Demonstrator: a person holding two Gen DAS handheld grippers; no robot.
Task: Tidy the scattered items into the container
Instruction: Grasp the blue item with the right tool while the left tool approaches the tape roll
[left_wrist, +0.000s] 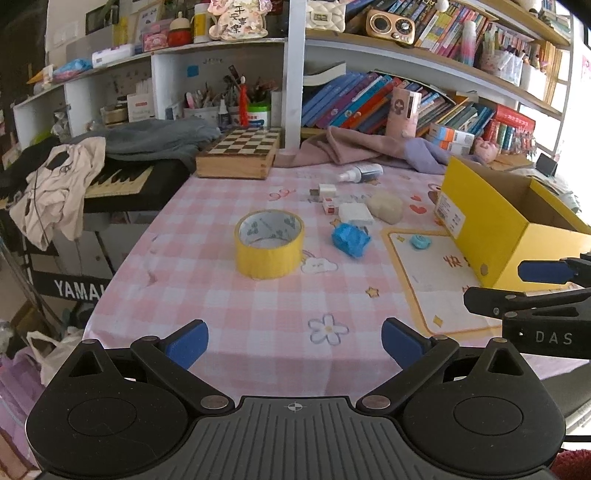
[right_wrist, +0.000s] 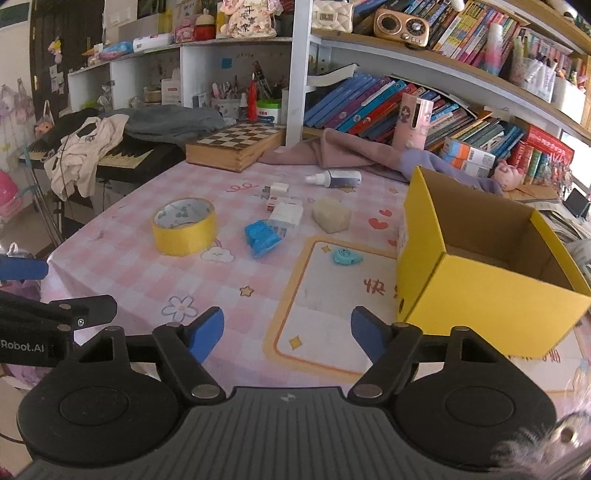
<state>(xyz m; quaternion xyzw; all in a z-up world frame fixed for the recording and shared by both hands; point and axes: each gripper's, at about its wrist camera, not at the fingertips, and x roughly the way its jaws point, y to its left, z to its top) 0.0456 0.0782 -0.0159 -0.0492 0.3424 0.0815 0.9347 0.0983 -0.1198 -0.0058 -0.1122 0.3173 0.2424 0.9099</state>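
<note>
1. We see the tape roll (left_wrist: 269, 243) farthest left of the scattered things, standing on its flat side on the pink checked tablecloth (left_wrist: 229, 310). We judge it stiff, light and hollow; one finger inside the ring and one outside on the wall should hold it well.
2. To its right lies the crumpled blue toy (left_wrist: 350, 239). It looks like thin plastic, light and a bit slick, so we would pinch it across its narrow middle.
3. Just beyond it sits a cluster of small white boxes (left_wrist: 355, 214) and, farther off, a small spray bottle (left_wrist: 360, 172) lying on its side. We take the boxes as light and rigid, easy across their flat faces; the bottle is round and could roll.
4. The pale lump (left_wrist: 386, 207) beside the boxes seems soft; a gentle squeeze across its width should do.
5. The little blue trinket (right_wrist: 345, 256) lies near the box and low to the cloth, so it needs a careful pinch from above.
6. The yellow box (right_wrist: 480, 266) stands open-topped on the right and looks empty.
7. Our left gripper (left_wrist: 294, 341) hangs over the near edge, tilted down, jaws wide apart and holding nothing. Our right gripper (right_wrist: 287, 334) hangs beside it, also tilted down, jaws parted and empty.
</note>
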